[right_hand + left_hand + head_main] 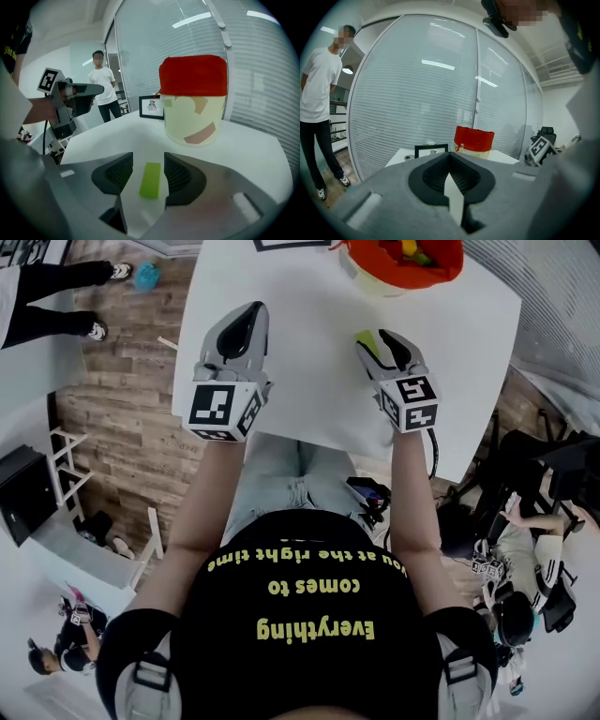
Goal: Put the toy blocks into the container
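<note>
The right claw [148, 158] is wide open. A green block [151, 180] lies flat on the white counter [253, 154] between its two jaws, and they do not touch it. The block is near the container [193, 101], a cream tub with a red top. The left claw [450, 158] is closed on nothing, farther from the container.

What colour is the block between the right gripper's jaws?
The block is lime green, clearest in right gripper view.
</note>
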Available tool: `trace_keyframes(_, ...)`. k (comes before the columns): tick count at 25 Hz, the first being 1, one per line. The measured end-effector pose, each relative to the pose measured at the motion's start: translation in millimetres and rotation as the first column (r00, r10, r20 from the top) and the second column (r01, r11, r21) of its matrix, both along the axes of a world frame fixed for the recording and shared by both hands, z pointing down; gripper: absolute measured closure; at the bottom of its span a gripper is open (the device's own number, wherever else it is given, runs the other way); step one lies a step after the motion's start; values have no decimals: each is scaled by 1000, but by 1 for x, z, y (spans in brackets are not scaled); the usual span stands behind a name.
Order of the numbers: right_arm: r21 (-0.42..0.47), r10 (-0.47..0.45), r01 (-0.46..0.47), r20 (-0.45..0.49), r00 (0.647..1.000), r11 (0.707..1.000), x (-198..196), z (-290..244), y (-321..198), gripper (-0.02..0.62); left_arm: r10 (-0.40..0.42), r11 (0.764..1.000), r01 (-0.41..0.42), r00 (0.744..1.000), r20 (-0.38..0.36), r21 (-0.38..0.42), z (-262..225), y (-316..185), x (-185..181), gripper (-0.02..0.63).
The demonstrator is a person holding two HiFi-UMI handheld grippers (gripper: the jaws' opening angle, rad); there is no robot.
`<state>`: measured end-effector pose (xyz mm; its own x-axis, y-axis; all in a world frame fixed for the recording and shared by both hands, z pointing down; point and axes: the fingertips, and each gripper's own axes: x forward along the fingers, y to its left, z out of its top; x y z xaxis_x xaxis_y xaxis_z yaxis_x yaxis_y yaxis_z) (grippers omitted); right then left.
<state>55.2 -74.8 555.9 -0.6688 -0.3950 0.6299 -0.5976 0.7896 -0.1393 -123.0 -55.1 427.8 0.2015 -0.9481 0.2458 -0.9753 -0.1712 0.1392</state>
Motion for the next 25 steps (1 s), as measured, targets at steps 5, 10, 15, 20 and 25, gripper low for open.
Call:
trace_keyframes(5, -35, -39, 36, -86, 996, 999, -1, 25, 6, 357, -5, 1000, 5, 1000, 2, -15, 6, 0, -1, 607)
trace_keyframes(10, -47, -39, 34, -104, 994, 998, 0, 30, 8, 356, -6, 1000, 6, 1000, 5, -22, 5, 3, -1, 607)
trace_keyframes(15, -53, -32, 27, -106, 994, 998, -2, 35, 7, 359, -11, 1000, 11, 1000, 4, -28, 10, 5, -5, 607)
trace_keyframes(20, -54, -33, 26, -129, 991, 998, 1, 42, 8, 375, -14, 999, 15, 1000, 4, -35, 13, 7, -6, 607)
trace_keyframes(25, -27, -39, 35, -158, 987, 999, 1, 41, 8, 402, -18, 999, 18, 1000, 3, -36, 13, 8, -9, 607)
